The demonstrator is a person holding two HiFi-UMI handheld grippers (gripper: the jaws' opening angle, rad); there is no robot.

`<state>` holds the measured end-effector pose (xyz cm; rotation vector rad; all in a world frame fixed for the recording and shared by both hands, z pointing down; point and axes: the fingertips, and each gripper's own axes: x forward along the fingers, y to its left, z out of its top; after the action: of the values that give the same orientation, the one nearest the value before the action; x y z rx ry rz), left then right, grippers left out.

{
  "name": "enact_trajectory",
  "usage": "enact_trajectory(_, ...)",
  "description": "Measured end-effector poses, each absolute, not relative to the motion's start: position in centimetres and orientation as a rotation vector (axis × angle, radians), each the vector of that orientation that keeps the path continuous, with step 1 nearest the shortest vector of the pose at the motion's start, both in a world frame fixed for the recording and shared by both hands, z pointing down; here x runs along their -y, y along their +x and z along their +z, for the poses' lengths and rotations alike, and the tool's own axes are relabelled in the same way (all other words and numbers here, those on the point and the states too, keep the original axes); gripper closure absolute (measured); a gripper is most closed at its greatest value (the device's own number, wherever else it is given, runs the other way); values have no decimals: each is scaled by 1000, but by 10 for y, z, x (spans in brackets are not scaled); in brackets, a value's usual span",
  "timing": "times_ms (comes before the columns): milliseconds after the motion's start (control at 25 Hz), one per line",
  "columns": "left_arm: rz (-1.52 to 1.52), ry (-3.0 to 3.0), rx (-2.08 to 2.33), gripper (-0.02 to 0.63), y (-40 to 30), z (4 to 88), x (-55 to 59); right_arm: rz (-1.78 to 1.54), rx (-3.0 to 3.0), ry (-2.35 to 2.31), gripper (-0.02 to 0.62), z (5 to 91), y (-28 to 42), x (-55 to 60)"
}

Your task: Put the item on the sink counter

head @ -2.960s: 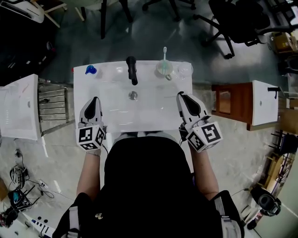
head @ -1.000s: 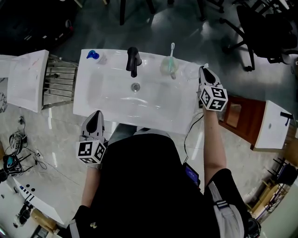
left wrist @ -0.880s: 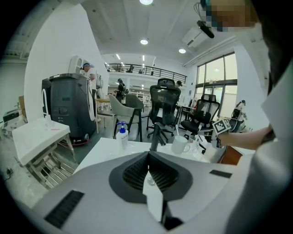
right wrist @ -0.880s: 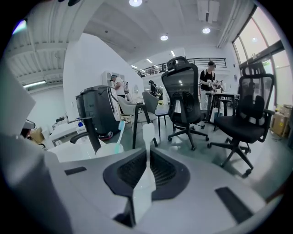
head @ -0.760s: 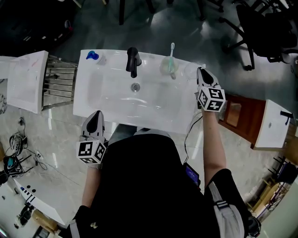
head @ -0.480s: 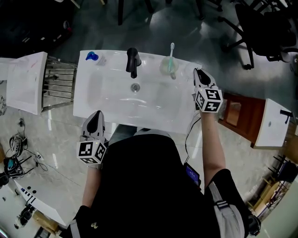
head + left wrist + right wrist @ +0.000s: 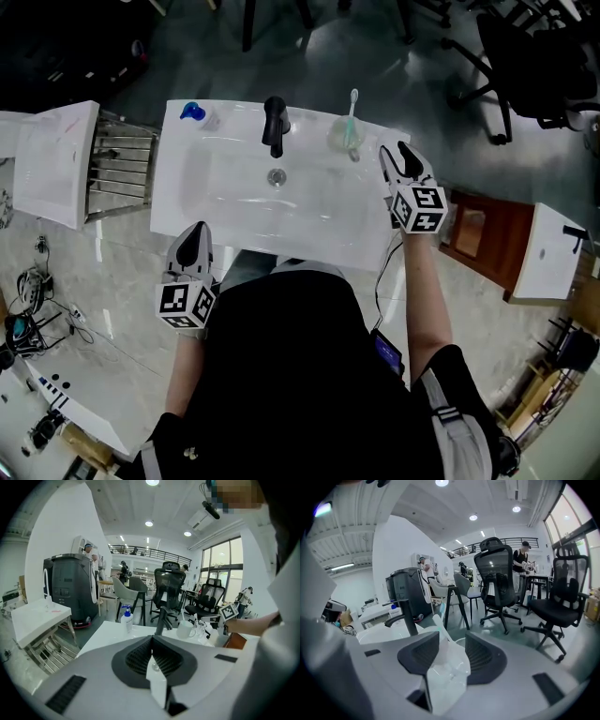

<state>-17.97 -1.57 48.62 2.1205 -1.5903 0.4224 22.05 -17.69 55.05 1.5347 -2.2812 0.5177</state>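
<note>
Right gripper (image 7: 395,156) is open wide. Its jaws straddle the clear glass (image 7: 449,679) at the back right corner of the sink bench (image 7: 174,183). The glass fills most of the gap between the pads, and I don't see them clamped on it (head view barely shows the glass, it's too transparent). I can't tell whether it's resting on the bench or lifted.

Just left of that gripper is a cup (image 7: 343,141) with a toothbrush (image 7: 352,105) standing in it. Further left are the black faucet (image 7: 275,125) at back centre and a blue-capped bottle (image 7: 193,112) in the back left corner.

Left gripper (image 7: 192,242) hangs at the bench's front left edge, jaws together, nothing in them.
</note>
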Motion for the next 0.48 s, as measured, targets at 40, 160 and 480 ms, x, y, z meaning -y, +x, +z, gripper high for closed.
enact_trajectory(40, 421, 2120, 1591, 583, -180, 486, 16, 518, 2284, 1534, 408, 550, 219, 176)
enact_trajectory(160, 414, 2120, 1593, 583, -182, 487, 16, 515, 2289, 1537, 407, 546, 217, 173)
enact_trajectory(480, 386, 2150, 1575, 583, -185, 482, 25, 475, 2308, 1570, 407, 514, 211, 167)
